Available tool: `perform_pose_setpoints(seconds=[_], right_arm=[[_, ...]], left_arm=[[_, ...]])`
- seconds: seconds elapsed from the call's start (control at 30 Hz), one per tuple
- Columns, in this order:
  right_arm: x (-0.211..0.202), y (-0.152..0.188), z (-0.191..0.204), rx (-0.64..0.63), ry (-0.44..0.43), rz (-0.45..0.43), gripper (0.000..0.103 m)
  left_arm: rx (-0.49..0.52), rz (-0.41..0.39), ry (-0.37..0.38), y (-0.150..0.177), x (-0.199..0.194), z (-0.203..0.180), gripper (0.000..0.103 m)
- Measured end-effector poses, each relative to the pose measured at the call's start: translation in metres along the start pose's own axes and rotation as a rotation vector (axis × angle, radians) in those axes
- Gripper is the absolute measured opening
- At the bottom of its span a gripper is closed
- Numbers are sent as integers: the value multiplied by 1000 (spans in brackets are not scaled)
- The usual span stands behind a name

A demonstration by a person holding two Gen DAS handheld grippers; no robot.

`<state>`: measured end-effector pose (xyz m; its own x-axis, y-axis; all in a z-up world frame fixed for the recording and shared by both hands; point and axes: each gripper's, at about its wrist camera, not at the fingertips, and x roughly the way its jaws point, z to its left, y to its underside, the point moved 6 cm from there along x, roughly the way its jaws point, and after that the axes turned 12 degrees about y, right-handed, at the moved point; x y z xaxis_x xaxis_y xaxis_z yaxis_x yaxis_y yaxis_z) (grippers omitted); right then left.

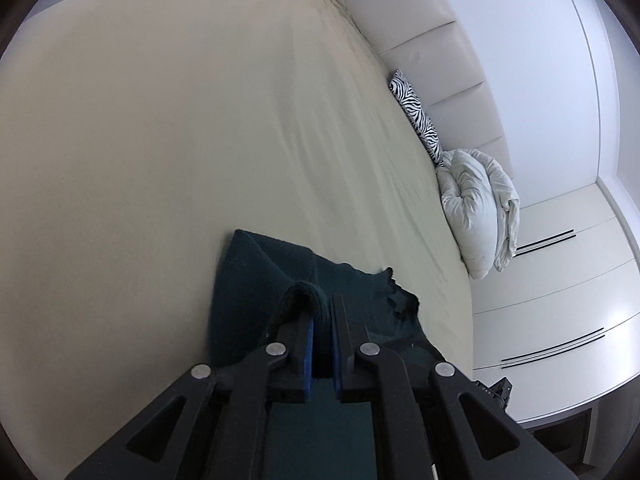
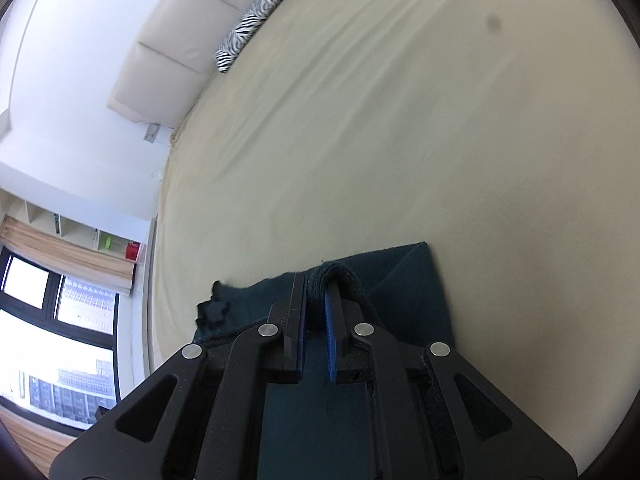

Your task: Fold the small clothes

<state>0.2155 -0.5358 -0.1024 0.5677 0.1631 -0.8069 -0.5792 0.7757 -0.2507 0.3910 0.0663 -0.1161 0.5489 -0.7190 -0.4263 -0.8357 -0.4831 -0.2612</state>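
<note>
The left gripper is clamped on a bunched fold of the dark teal cloth; the fabric bulges up between its blue pads and rolls over the tip of one finger. The right gripper is closed on the same cloth in the same way, with a thick roll of fabric pinched between its fingers and draped over one tip. In both wrist views the cloth runs back under the gripper bodies toward the cameras, so its near part is hidden.

Beyond the fingers the cloth lies on the cream sheet of the bed. In the left view a flat, squared corner of it reaches out onto the sheet to the left of the fingers, and a ragged, crumpled edge sticks out to the right, near the bed's side edge. In the right view the same squared corner lies to the right of the fingers and the crumpled edge to the left, again close to the bed edge.

The sheet past the cloth shows only shallow wrinkles, plus a small dark spot in the right view.

At the far end of the bed a zebra pillow leans against the padded headboard, and a bundled white duvet sits beside it in the head corner. White drawers stand past the bed in the left view; a window and open shelves show in the right view.
</note>
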Motion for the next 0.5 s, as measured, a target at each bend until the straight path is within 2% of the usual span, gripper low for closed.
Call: perform_pose_setpoints(seconds=[0.03,0.07,0.1,0.13,0.17,0.33,0.5], right_arm=[[9,-1,-3,4,26,11,13],[14,0,-6,6,38,6,24],[14,0,-8,6,43,-12,39],[12,1,-12,6,46,-34,49],[10,1,-15,8,46,-58,59],[-9,9,-26,-13,37,-79,59],[-40,43,-26,-152,87,-113,59]], left_arm=[[-2,11,-24,1,5,5,18],[-6,14,-34,3,5,8,40],[-6,6,-38,6,2,9,53],[0,-16,-34,7,-3,8,63],[8,-31,-32,8,-9,7,66],[47,-74,-18,22,-41,-1,66],[154,-78,-102,52,-58,-2,65]])
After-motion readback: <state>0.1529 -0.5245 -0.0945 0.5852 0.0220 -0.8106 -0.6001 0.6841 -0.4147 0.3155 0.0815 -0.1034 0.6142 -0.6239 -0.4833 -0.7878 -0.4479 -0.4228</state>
